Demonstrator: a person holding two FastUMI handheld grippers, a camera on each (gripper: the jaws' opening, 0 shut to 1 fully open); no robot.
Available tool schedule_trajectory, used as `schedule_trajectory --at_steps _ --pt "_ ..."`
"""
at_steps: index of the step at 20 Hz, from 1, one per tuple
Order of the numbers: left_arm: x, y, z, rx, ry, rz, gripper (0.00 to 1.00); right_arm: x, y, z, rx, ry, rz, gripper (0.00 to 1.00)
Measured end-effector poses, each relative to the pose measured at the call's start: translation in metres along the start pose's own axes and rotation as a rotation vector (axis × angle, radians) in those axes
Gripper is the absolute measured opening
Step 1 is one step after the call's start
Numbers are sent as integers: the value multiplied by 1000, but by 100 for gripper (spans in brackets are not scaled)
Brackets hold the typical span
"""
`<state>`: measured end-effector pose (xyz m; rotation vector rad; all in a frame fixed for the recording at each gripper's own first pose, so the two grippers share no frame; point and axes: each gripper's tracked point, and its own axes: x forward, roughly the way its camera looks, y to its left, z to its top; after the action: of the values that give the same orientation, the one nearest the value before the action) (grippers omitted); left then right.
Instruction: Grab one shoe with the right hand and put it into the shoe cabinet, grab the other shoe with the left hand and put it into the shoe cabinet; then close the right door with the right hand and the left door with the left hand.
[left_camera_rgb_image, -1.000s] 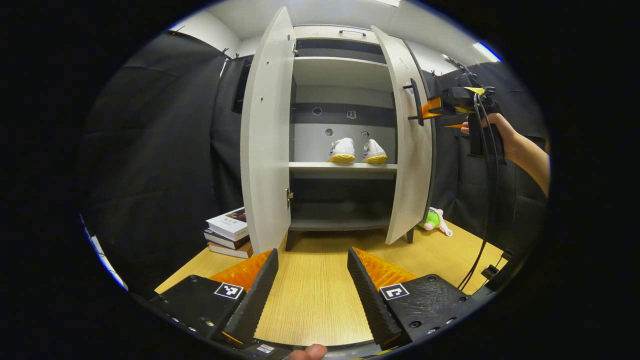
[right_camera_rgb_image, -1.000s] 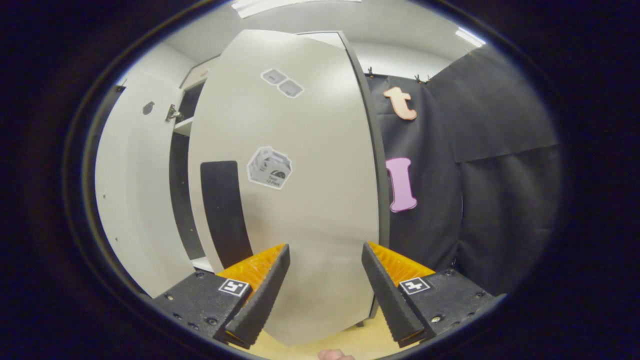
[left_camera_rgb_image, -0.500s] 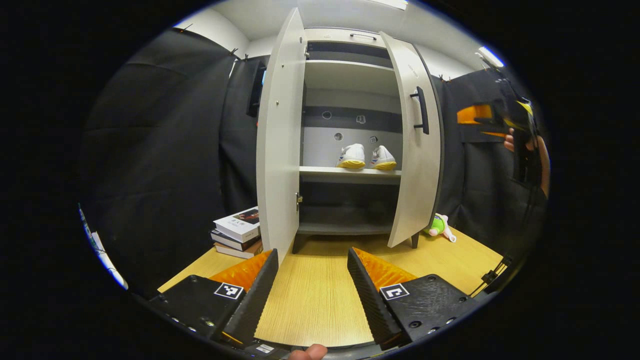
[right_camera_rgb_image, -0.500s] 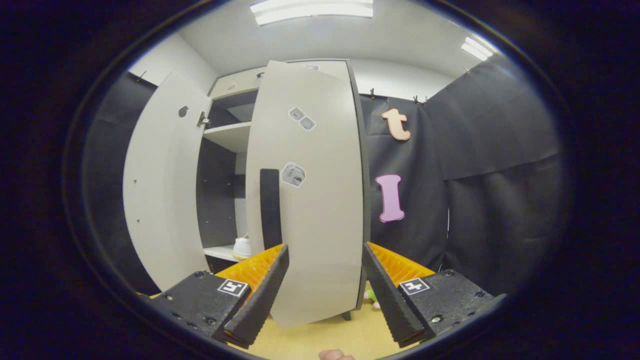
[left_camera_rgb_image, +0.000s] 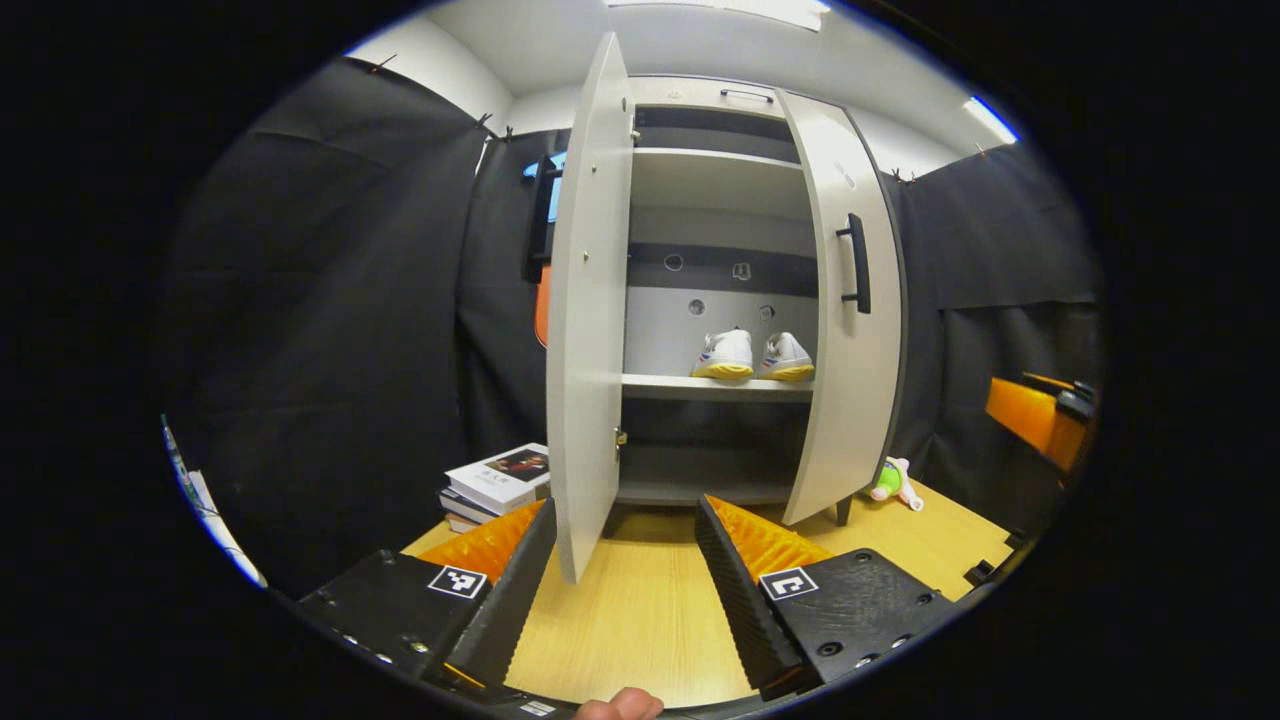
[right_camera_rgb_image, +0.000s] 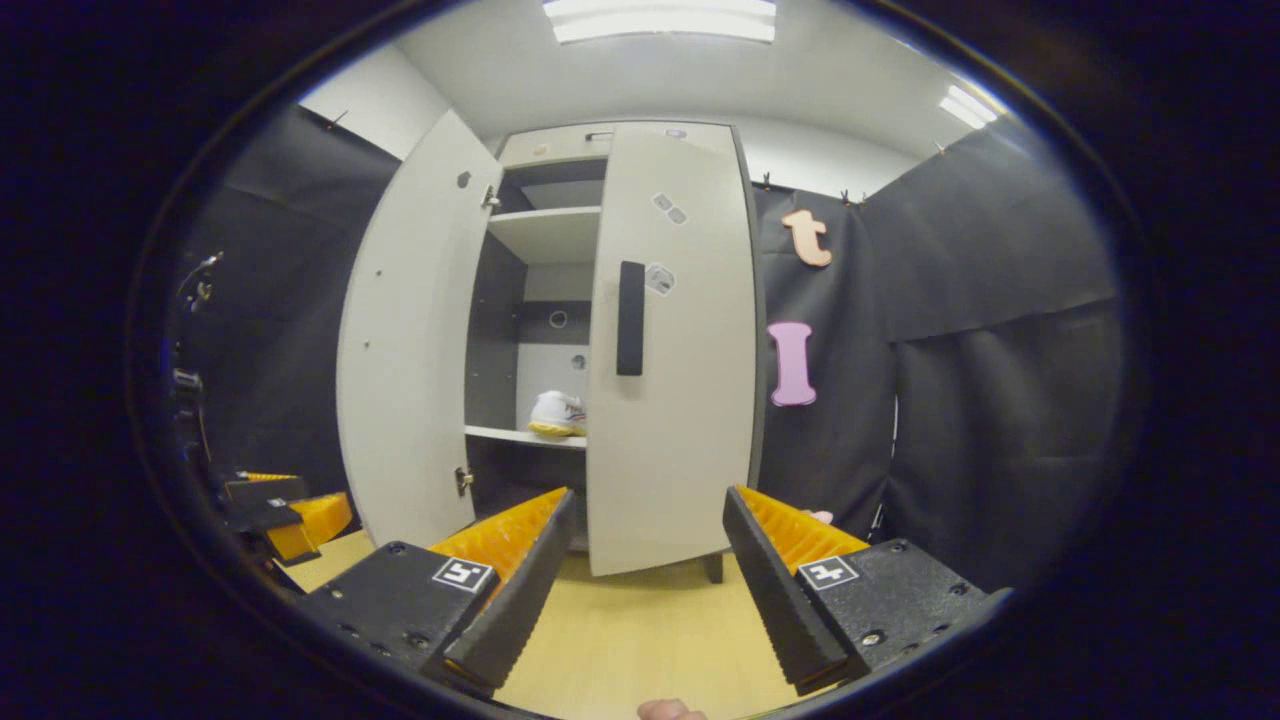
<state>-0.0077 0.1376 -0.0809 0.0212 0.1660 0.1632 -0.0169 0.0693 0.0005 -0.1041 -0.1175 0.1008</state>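
Observation:
The grey shoe cabinet (left_camera_rgb_image: 715, 175) stands on the wooden table. Two white shoes with yellow soles (left_camera_rgb_image: 725, 355) (left_camera_rgb_image: 785, 358) sit side by side on its middle shelf; one shoe (right_camera_rgb_image: 557, 413) shows through the gap in the right gripper view. The right door (right_camera_rgb_image: 675, 340) with its dark handle (right_camera_rgb_image: 630, 318) is swung almost closed. The left door (left_camera_rgb_image: 585, 300) stands wide open, edge-on just beyond my left gripper (left_camera_rgb_image: 625, 520), which is open and empty. My right gripper (right_camera_rgb_image: 648, 510) is open, empty, and back from the right door.
A stack of books (left_camera_rgb_image: 500, 480) lies left of the cabinet on the table (left_camera_rgb_image: 640, 620). A small plush toy (left_camera_rgb_image: 893, 480) lies at the cabinet's right foot. Black cloth walls close in on both sides. The right gripper (left_camera_rgb_image: 1040, 415) sits low at the far right.
The right door has swung from half open to almost closed. My right gripper has drawn back and dropped low, away from the door. My left gripper has shifted toward the left door.

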Motion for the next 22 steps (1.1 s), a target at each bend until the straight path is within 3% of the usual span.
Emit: schedule_trajectory --at_steps 8,9,13,17,22 --pt "10 68 67 -14 -107 107 83 -21 5 -40 50 73 -12 96" --pt "16 79 77 -13 -114 117 83 -20 6 -43 48 79 -11 93" --pt "46 105 115 -63 -147 88 85 -19 9 -53 42 109 2 96" --pt "83 135 144 -73 -134 111 86 -17 11 -60 42 133 10 93" --pt "117 154 166 -90 -127 124 86 -16 4 -57 35 122 -8 96"
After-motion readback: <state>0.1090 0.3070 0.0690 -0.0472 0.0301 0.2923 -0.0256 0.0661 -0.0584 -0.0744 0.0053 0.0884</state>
